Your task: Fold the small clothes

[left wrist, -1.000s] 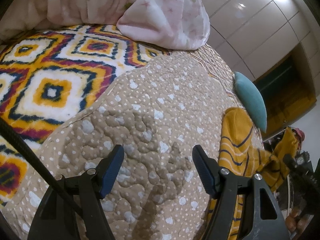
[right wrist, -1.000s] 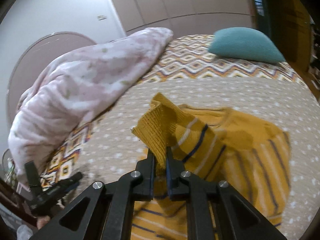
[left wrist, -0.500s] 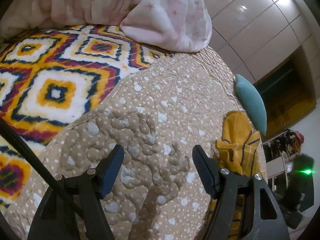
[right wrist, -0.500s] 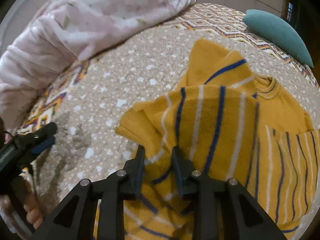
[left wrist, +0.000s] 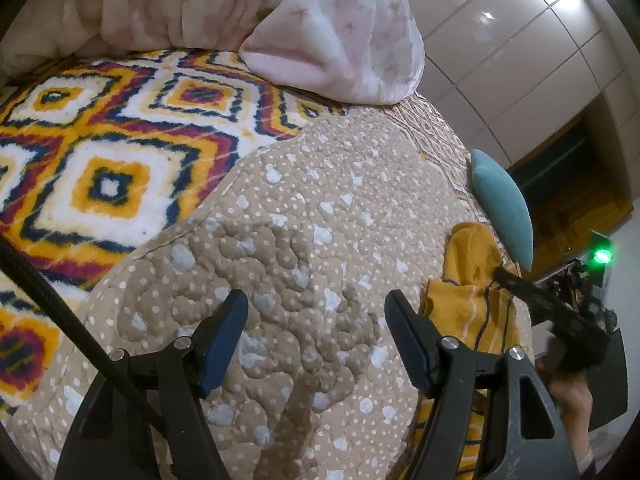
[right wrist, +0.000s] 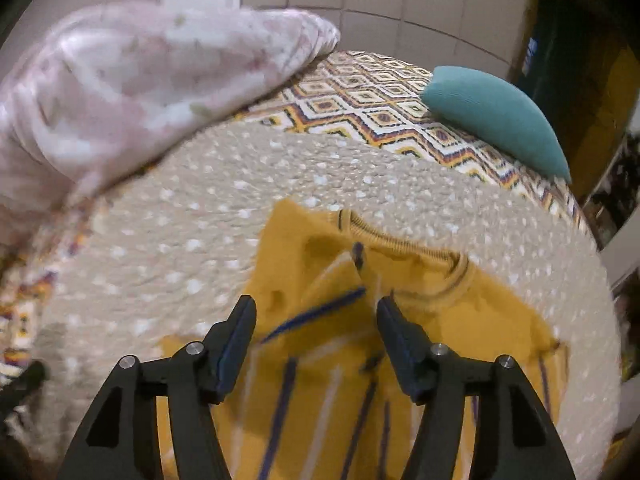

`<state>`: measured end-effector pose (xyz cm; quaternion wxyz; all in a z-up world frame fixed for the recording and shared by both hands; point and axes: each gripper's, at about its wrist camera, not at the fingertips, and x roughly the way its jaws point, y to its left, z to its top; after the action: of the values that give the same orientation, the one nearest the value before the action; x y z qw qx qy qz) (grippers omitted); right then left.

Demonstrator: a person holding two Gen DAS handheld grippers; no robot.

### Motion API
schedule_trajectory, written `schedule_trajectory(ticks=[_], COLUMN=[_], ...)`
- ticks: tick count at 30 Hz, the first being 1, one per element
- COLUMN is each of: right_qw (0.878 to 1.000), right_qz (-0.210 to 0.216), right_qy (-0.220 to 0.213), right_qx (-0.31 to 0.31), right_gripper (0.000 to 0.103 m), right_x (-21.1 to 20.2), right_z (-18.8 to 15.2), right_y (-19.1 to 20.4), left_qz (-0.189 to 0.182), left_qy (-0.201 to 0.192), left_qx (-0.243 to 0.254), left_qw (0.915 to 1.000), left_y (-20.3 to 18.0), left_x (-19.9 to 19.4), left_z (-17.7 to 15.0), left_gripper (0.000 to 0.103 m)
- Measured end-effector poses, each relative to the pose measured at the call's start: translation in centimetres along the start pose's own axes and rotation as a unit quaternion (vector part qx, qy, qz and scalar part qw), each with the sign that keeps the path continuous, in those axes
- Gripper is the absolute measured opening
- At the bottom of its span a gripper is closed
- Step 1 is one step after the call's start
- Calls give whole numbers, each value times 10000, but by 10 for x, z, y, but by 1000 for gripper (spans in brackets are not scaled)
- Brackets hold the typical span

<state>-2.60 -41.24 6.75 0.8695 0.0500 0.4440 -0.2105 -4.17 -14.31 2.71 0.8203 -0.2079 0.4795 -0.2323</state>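
A small mustard-yellow sweater with navy and white stripes lies on the beige dotted quilt, one sleeve folded across its chest. My right gripper hovers just above that folded sleeve; its jaws are opening and the pads no longer press the cloth. In the left wrist view the sweater shows at the right, beside the right gripper's black frame. My left gripper stands open over bare quilt, left of the sweater, with nothing between its fingers.
A pink floral duvet is heaped at the far side. A teal cushion lies on the patterned blanket beyond the sweater. Tiled wall panels rise behind. A black cable crosses the left view's lower left.
My right gripper carried the sleeve down and across onto the sweater's chest, then let it go as its jaws spread. My left gripper has kept still and open.
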Motion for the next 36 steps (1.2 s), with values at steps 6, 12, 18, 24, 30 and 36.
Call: schedule_trajectory(ticks=[6, 12, 18, 24, 30, 36], right_qw=[9949, 9818, 9831, 9874, 9970, 9921], right_qz=[814, 1844, 1601, 1575, 761, -452], right_qy=[587, 349, 880, 88, -129, 203], right_qx=[-79, 282, 158, 151, 58, 1156], right_gripper=[21, 19, 39, 55, 68, 71], right_x=[14, 2, 48, -12, -55, -47], right_z=[8, 36, 27, 14, -20, -66], right_y=[18, 56, 94, 69, -12, -127], left_qz=[-126, -160, -132, -171, -229, -114], left_qy=[64, 93, 106, 114, 88, 43], left_qx=[-136, -169, -97, -143, -237, -126], left_qw=[9998, 9997, 9998, 9997, 9994, 9998], left_y=[4, 6, 4, 5, 10, 4], left_x=[2, 4, 5, 5, 0, 1], left_z=[4, 5, 5, 6, 6, 2], left_gripper=[70, 71, 71, 71, 71, 71])
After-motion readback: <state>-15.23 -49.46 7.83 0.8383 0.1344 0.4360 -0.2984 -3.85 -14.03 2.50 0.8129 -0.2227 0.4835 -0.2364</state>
